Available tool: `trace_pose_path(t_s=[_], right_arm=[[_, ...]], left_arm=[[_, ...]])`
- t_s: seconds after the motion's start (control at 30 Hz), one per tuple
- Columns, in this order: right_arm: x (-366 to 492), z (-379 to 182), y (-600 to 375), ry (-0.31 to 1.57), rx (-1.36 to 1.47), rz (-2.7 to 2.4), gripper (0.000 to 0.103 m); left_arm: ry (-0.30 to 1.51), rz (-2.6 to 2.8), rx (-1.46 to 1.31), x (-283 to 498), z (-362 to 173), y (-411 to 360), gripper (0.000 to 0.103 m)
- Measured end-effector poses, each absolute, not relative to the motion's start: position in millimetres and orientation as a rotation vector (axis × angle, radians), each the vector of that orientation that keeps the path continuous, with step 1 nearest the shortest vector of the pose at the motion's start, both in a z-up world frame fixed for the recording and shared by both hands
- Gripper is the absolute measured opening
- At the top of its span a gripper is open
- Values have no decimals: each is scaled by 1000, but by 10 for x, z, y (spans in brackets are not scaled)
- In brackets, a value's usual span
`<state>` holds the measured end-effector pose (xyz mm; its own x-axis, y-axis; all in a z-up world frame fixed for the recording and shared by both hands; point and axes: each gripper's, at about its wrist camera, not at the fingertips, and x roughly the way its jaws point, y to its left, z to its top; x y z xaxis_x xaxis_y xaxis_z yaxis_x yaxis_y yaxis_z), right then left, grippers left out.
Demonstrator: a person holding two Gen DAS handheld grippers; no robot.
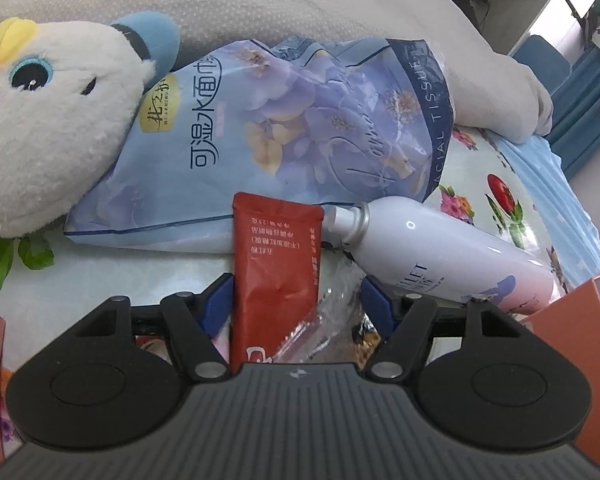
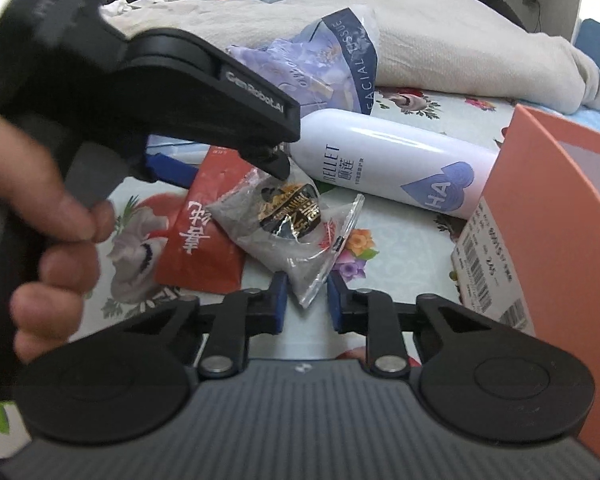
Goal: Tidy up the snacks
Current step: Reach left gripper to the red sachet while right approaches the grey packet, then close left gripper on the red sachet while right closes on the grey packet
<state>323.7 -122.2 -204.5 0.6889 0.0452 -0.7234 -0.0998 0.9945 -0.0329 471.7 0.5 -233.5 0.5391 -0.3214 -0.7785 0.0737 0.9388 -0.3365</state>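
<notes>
Just between right hand-held gripper (image 2: 307,300) pads: clear snack packet (image 2: 288,232).

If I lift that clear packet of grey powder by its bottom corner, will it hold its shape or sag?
The clear packet will probably sag: its film is crinkled and the powder is loose. The contents would likely slump away from the corner between the right tool's fingers. The glossy film looks slippery, so a thin corner grip could slide off.

Floral bedsheet (image 2: 412,248) under red sachet (image 2: 204,236), spray bottle (image 2: 384,160), tissue pack (image 1: 300,120).
</notes>
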Motion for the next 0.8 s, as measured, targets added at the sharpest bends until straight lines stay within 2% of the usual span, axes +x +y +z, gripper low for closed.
trace_pose_path(t_s=[0.17,0.23,0.27,0.37,0.43,0.47,0.8], right_arm=[[3151,-1956,-1217,797,-98,81,11],[3112,-1945,-1224,808,-93,91,11],[3099,-1944,-1227,813,-93,98,11],[3029,-1907,-1249,818,-80,113,11],[2964,-1884,-1242,815,-92,122,10],[2926,-1877,-1242,817,-96,124,10],[2492,-1811,-1283,835,-135,139,10]], left_arm=[[980,-224,-272,4670,-2333,-22,54],[985,-223,-284,4625,-2325,4,50],[983,-215,-288,4590,-2327,25,39],[993,-199,-335,4491,-2328,119,32],[994,-197,-358,4383,-2315,176,24],[994,-187,-357,4324,-2310,193,16],[994,-179,-424,3766,-2316,373,13]])
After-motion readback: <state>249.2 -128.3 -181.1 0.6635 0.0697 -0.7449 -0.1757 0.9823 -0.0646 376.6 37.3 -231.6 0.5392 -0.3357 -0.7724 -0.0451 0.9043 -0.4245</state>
